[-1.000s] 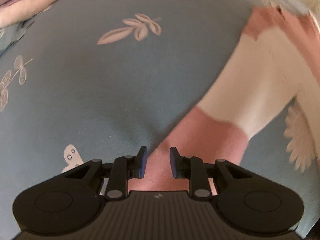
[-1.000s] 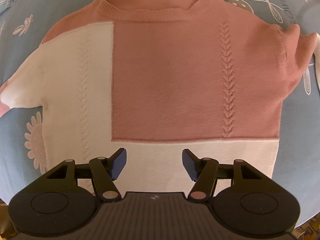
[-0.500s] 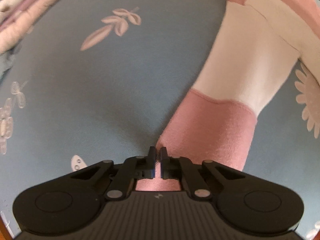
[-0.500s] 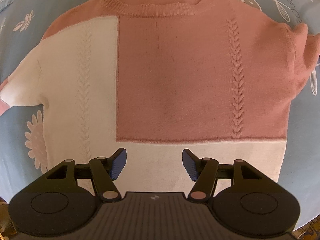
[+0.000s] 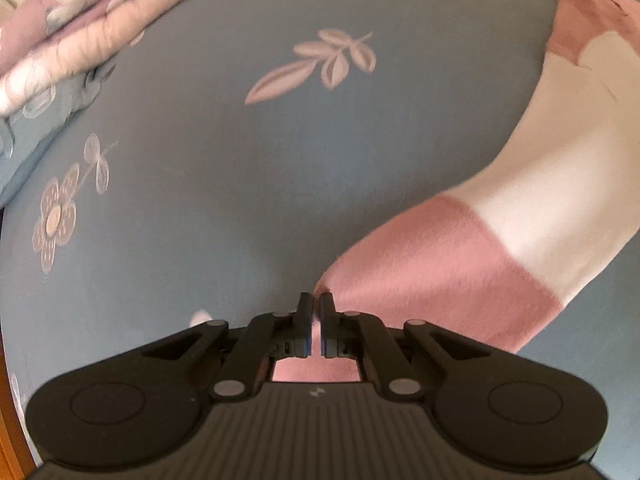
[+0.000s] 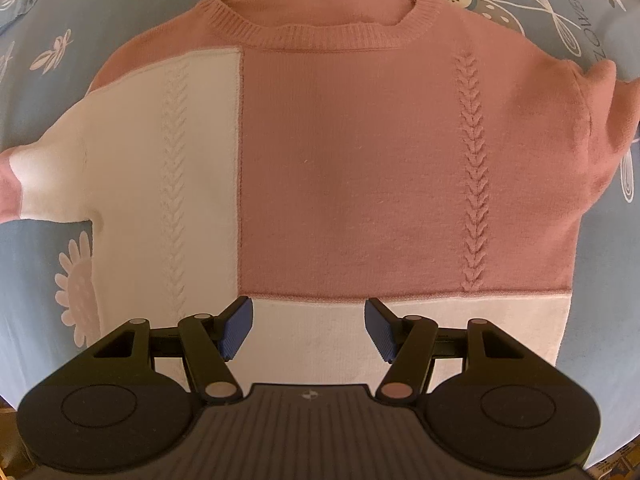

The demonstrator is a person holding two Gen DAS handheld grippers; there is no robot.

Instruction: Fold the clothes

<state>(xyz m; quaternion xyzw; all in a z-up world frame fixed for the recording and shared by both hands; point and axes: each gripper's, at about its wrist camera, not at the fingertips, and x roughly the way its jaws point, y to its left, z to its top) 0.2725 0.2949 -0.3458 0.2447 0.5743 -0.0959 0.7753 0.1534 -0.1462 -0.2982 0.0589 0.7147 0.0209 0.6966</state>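
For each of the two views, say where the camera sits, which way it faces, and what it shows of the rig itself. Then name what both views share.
Left wrist: on the left gripper, facing steeply down at the sleeve cuff it pinches.
Right wrist: on the right gripper, facing straight down over the sweater hem, jaws open.
Shared: that sweater's pink-and-white sleeve and the blue floral sheet.

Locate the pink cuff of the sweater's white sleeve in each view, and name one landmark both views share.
Left wrist view: the pink cuff lies low and right of centre, its corner pinched in the shut left tool.
Right wrist view: only a sliver of the pink cuff shows at the far left edge, mid-height.
Shared landmark: the white knitted sleeve, joining the cuff to the sweater's body.
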